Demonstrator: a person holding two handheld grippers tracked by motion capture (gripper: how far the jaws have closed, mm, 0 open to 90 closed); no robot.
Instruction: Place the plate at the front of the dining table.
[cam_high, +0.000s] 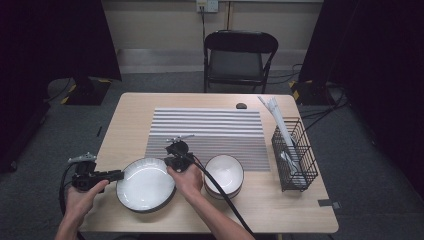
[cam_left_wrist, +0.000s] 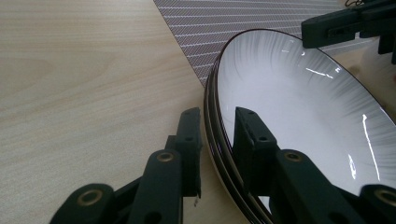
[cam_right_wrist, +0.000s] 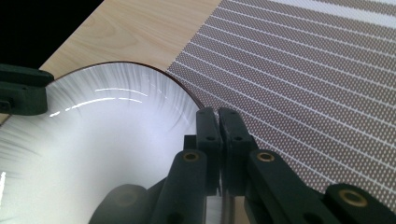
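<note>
The wide white ceramic plate with a dark rim (cam_high: 145, 184) sits near the front edge of the pale wooden surface (cam_high: 125, 115), just short of the grey striped placemat (cam_high: 210, 131). The left gripper (cam_left_wrist: 212, 126) has its jaws apart, straddling the plate's near rim, not yet closed. The right gripper (cam_right_wrist: 218, 117) is pinched tight on the far rim. The grasp looks half made; any lift or move onto the mat remains.

Left gripper (cam_high: 118, 174), right gripper (cam_high: 170, 161): black bodies, brass-ringed screws on jaws, thick black cables; forearms sleeveless.
</note>
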